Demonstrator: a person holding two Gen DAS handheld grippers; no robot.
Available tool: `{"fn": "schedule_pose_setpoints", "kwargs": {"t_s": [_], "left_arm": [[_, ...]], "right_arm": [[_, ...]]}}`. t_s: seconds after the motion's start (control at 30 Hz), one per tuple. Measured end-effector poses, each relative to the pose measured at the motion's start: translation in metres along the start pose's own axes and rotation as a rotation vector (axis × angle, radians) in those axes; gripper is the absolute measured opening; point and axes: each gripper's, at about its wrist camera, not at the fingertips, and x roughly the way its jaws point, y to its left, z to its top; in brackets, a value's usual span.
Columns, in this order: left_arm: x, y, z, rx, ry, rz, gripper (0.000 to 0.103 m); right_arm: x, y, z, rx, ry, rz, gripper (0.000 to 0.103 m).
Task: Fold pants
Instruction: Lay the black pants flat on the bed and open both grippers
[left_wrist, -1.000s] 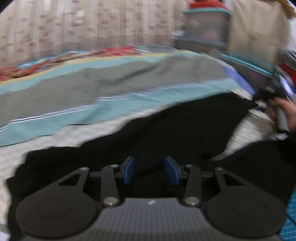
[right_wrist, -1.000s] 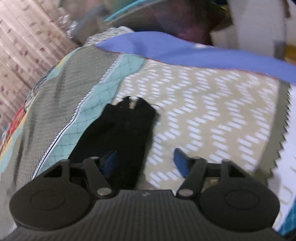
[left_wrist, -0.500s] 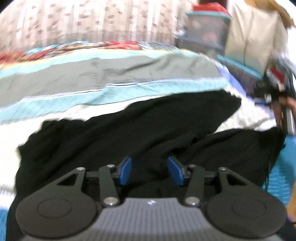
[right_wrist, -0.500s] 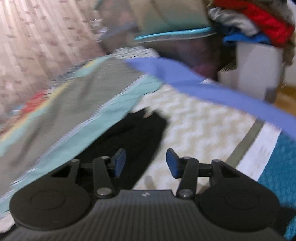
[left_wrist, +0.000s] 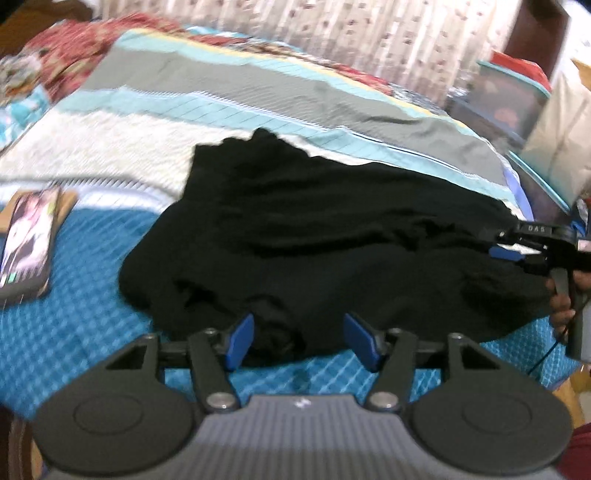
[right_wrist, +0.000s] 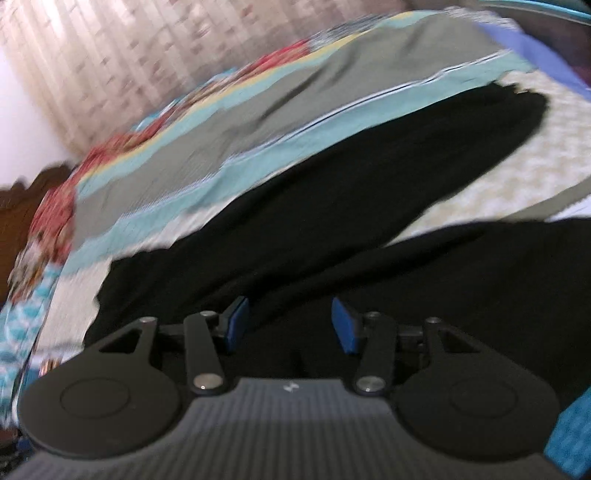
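Black pants (left_wrist: 332, 243) lie spread and rumpled on a striped bedspread (left_wrist: 229, 110), waist end towards the left and legs running right. My left gripper (left_wrist: 298, 341) is open and empty, just in front of the pants' near edge. In the right wrist view the pants (right_wrist: 369, 192) stretch away in two legs. My right gripper (right_wrist: 290, 326) is open and empty, low over the cloth. It also shows in the left wrist view (left_wrist: 517, 247), at the right end of the pants.
A phone (left_wrist: 26, 247) lies on the blue quilt at the left. Plastic storage boxes (left_wrist: 506, 107) and a beige bag (left_wrist: 561, 136) stand beyond the bed's right end. A curtain (left_wrist: 369, 33) hangs behind the bed.
Both grippers have pulled back and swung their views; the left one now sits at the pants' near edge. The right one has moved from the leg end to over the cloth. Both stay open.
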Motion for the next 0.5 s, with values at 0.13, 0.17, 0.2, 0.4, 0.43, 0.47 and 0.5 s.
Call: {"fn": "schedule_pose_setpoints", "kwargs": {"t_s": [0.13, 0.17, 0.2, 0.4, 0.43, 0.47, 0.5], "left_arm": [[-0.007, 0.017, -0.006, -0.071, -0.017, 0.017, 0.058], [-0.007, 0.021, -0.006, -0.087, -0.022, 0.022, 0.059], [-0.008, 0.025, -0.008, -0.103, -0.024, 0.028, 0.060], [-0.009, 0.053, -0.012, -0.202, -0.021, 0.056, 0.064], [-0.008, 0.060, -0.011, -0.230, -0.018, 0.053, 0.064], [-0.007, 0.066, -0.011, -0.264, -0.013, 0.047, 0.065], [-0.007, 0.071, -0.011, -0.293, -0.010, 0.043, 0.065]], "right_arm": [[0.013, 0.027, -0.005, -0.043, 0.048, 0.026, 0.052], [0.018, 0.030, -0.004, -0.049, 0.057, 0.020, 0.052], [0.023, 0.032, -0.005, -0.058, 0.072, 0.007, 0.052], [0.028, 0.011, -0.019, 0.001, 0.148, -0.075, 0.052], [0.024, 0.009, -0.019, 0.013, 0.146, -0.070, 0.052], [0.020, 0.006, -0.020, 0.022, 0.141, -0.068, 0.052], [0.018, 0.005, -0.021, 0.032, 0.137, -0.070, 0.052]]}}
